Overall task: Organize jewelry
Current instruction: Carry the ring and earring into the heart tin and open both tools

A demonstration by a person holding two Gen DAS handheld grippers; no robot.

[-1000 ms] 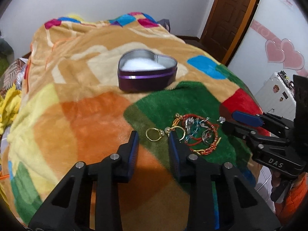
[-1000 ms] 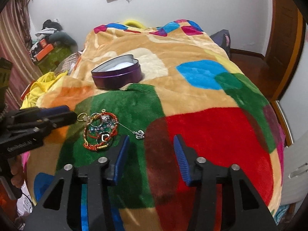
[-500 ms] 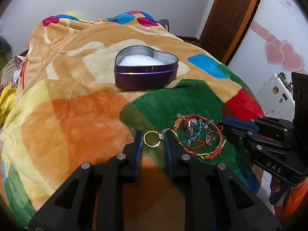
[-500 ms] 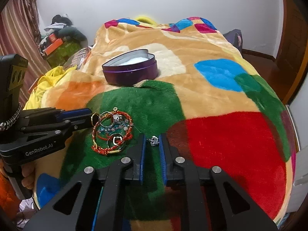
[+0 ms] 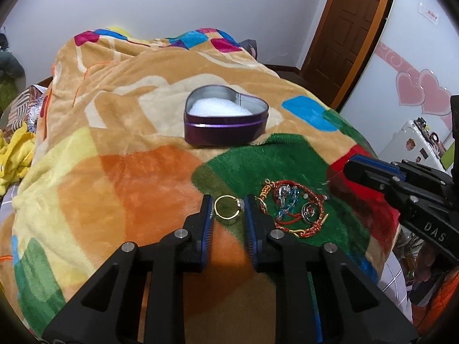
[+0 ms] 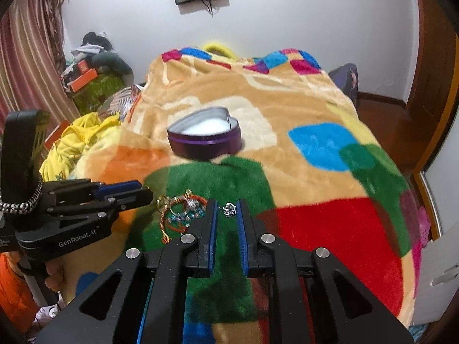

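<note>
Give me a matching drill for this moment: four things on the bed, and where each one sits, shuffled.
Things:
1. gold ring
2. silver charm
3. heart tin
4. bracelet pile

Places:
A. loose on the green patch
B. between the left gripper's jaws
C. between the right gripper's jaws
D. farther up the blanket, lid off

Pairs: 1-B, 2-C, 3-D, 4-A

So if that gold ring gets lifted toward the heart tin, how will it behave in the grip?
The gold ring looks rigid and light, held across its thin band by the left gripper, so it may twist or slip. Dropped on the plush blanket, it would probably settle, not roll.
</note>
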